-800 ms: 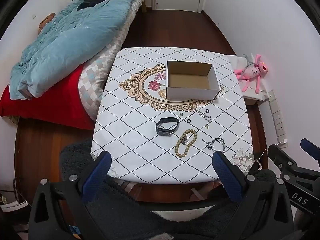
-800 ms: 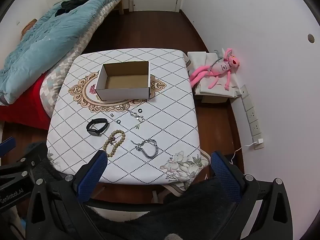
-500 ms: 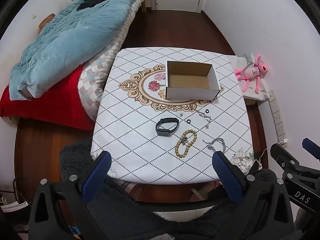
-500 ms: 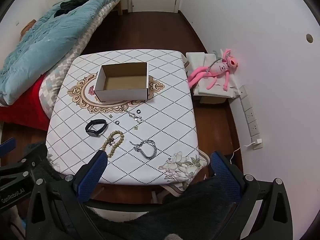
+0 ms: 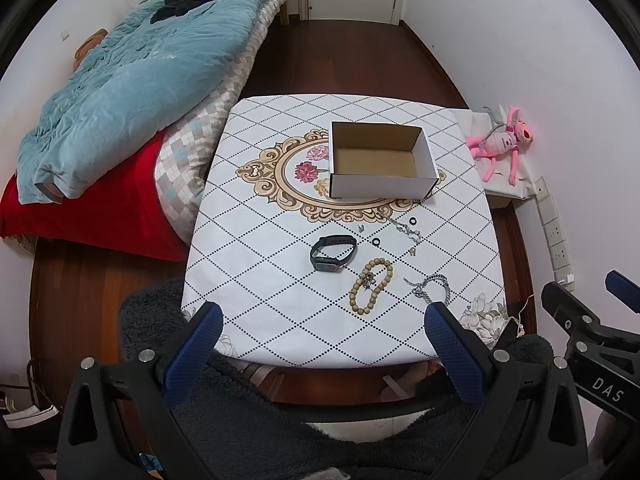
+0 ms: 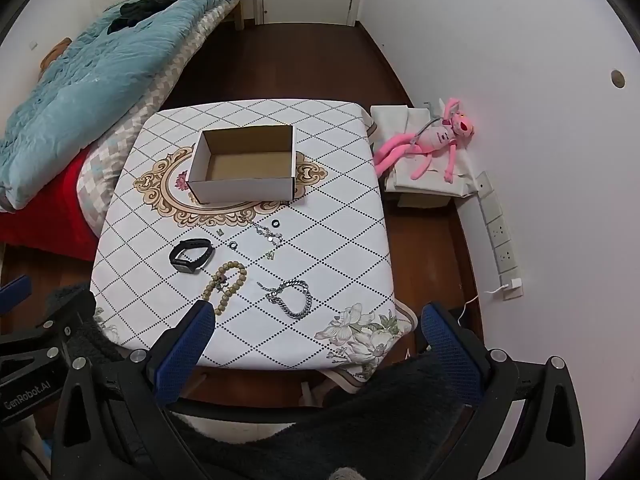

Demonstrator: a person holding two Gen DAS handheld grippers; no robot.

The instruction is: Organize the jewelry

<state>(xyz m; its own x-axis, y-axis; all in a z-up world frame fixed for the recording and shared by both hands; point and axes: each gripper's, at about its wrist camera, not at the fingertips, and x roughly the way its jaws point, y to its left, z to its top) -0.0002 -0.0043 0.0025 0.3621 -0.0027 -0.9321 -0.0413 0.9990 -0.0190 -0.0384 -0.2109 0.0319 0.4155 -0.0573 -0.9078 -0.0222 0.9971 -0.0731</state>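
An empty white cardboard box (image 5: 378,164) (image 6: 244,168) stands on the patterned table (image 5: 280,280) (image 6: 340,220). In front of it lie a black smart band (image 5: 333,253) (image 6: 191,255), a wooden bead bracelet (image 5: 370,292) (image 6: 227,285), a silver chain bracelet (image 5: 432,288) (image 6: 291,298), a thin silver chain (image 5: 404,230) (image 6: 266,232), two small black rings (image 5: 413,221) (image 6: 275,223) and small earrings. My left gripper (image 5: 320,340) and right gripper (image 6: 316,336) are both open and empty, held high above the table's near edge.
A bed with a blue quilt (image 5: 132,72) and red sheet lies left of the table. A pink plush toy (image 6: 432,140) lies on a low stand by the right wall. Wall sockets (image 6: 500,236) sit lower right. Dark fuzzy fabric (image 5: 280,420) fills the foreground.
The right gripper has shifted a little to the right and lower, so the table sits further left in its view. The left gripper has barely moved.
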